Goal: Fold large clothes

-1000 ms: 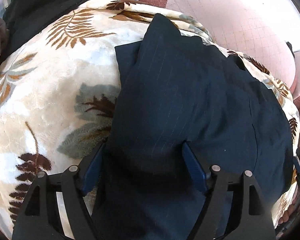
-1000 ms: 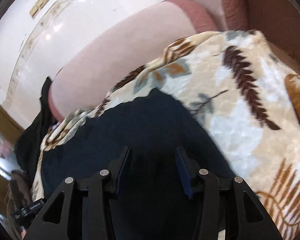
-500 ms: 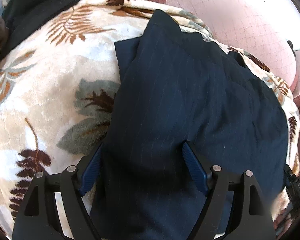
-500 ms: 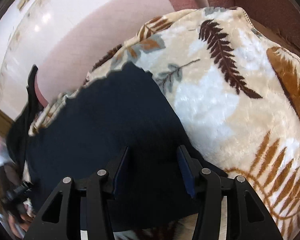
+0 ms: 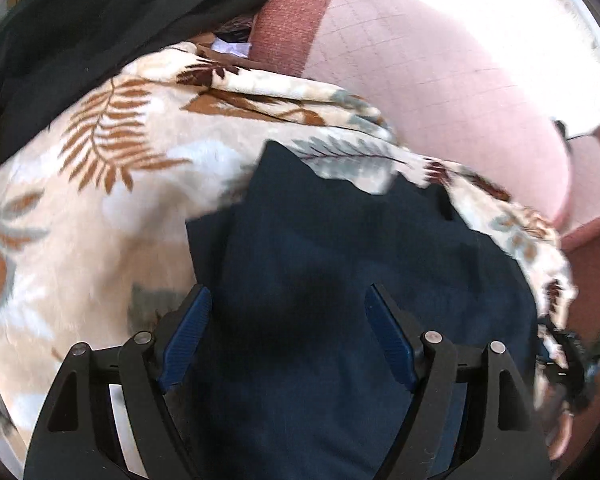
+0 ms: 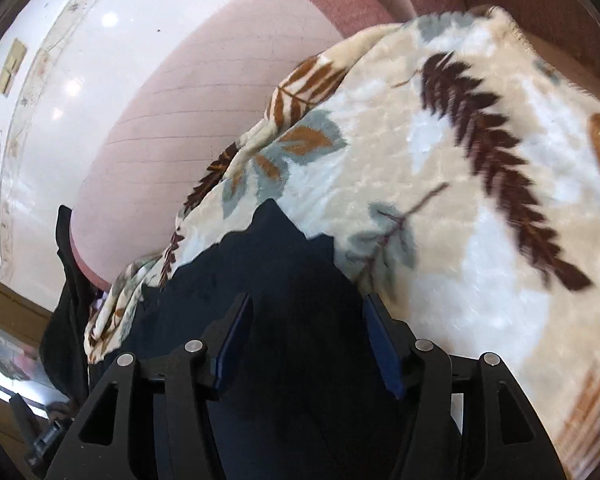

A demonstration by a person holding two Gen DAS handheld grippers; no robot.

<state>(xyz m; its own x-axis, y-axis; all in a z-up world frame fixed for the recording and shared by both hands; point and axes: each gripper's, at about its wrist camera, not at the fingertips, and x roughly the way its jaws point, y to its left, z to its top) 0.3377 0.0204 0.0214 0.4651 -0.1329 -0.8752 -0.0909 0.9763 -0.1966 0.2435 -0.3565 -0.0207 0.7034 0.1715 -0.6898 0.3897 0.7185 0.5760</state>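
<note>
A dark navy garment (image 5: 340, 264) lies folded on a cream blanket with brown and grey leaf print (image 5: 100, 184). My left gripper (image 5: 288, 332) hovers open above the garment's near part, with nothing between its blue pads (image 5: 188, 332). In the right wrist view the same garment (image 6: 284, 272) lies on the blanket (image 6: 460, 200), its far edge jagged. My right gripper (image 6: 306, 340) is open over the garment, holding nothing.
A pink quilted cushion (image 5: 452, 92) lies beyond the blanket, also in the right wrist view (image 6: 188, 120). A black cloth (image 5: 80, 28) is heaped at the far left. A reddish sofa edge (image 6: 540, 8) runs behind. The other gripper (image 5: 572, 364) shows at the right edge.
Both grippers have pulled back and tilted, so the garment sits lower and nearer in both views. The right gripper's jaws have opened wider. The garment stays flat on the blanket.
</note>
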